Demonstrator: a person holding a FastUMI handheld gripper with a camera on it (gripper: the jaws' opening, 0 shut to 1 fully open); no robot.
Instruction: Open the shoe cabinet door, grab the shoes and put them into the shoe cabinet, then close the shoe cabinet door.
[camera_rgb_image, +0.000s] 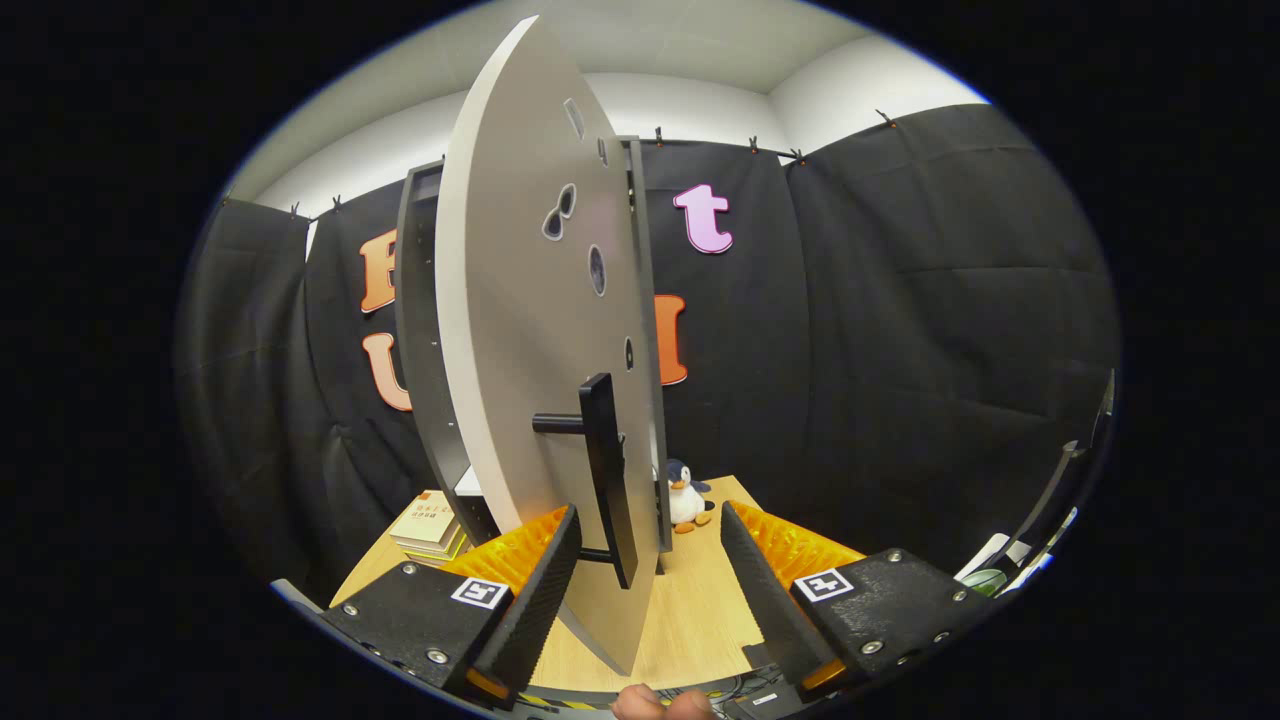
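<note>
Standing ajar, the cabinet (425, 330) has its door (510, 300) swung out edge-on, so opening looks done; shoes and closing remain. Books (428, 528) sit left, inside hidden. The gripper (650, 560) is spread, handle (605, 470) between its fingers, untouched. A penguin (685, 497) waits beyond.

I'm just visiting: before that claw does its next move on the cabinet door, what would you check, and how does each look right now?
1. Gripper fingers open: ok.
2. Handle between the fingers: ok.
3. Fingers pressing on the handle: not ok, gaps on both sides.
4. Door swung open: ok.
5. Shoes located: cannot tell.
6. Penguin toy and books clear of the door: ok.
</note>
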